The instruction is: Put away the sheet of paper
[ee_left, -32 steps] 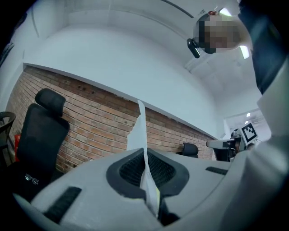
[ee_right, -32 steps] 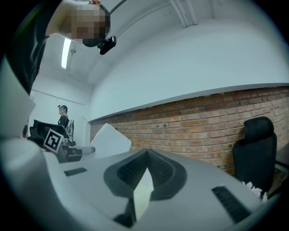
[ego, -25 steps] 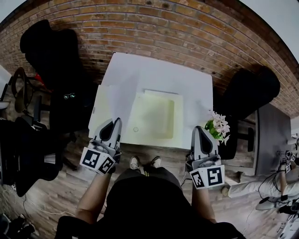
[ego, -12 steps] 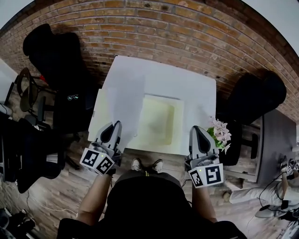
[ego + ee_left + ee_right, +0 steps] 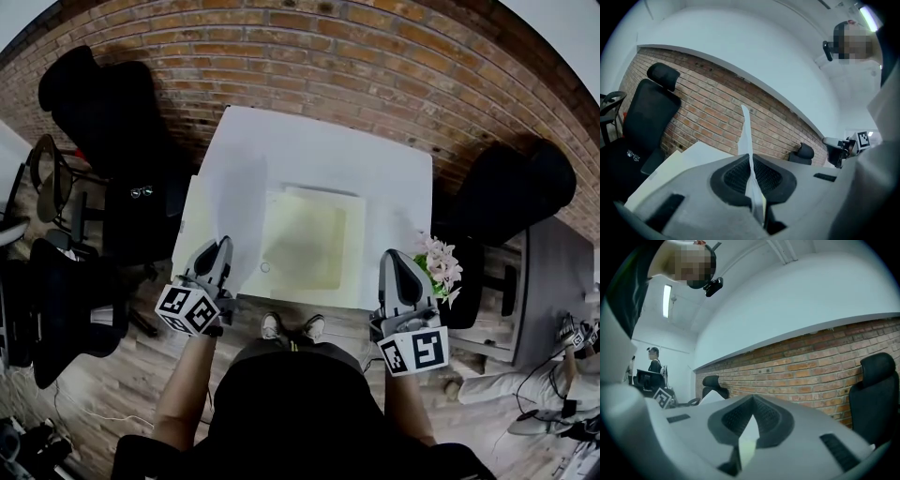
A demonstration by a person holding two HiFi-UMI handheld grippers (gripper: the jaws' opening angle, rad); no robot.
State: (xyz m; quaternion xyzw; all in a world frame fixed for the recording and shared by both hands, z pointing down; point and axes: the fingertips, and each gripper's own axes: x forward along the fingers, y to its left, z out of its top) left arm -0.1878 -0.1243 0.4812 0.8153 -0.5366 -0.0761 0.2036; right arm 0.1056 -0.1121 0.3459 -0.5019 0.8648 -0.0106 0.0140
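white thin paper: the sheet of paper (image 5: 236, 211) is pinched at its near edge by the left gripper (image 5: 221, 249), whose jaws are pressed together on it. it is held raised and curling over the table (image 5: 309, 141) on its 9 o'clock side, just at 9 o'clock of what looks like an open pale yellow folder (image 5: 319, 239). in the left gripper view the sheet is seen edge-on, standing straight up between the ribbed black pads. the right gripper (image 5: 393, 257) is held at the table's 5 o'clock edge, its tips closed together and nothing caught in them. the step in hand is judged to be carrying the sheet over the folder. it would be done best if the sheet were swung toward 3 o'clock, the far edge laid down first, and the pinch let go only once the paper lies flat. the sheet is limp and likely to bow or slide, and the folder looks smooth, flat and square-cornered. pink flowers (image 5: 441, 261) at the folder's 3 o'clock should be avoided. rough brick wall (image 5: 328, 56) sits at 12 o'clock.
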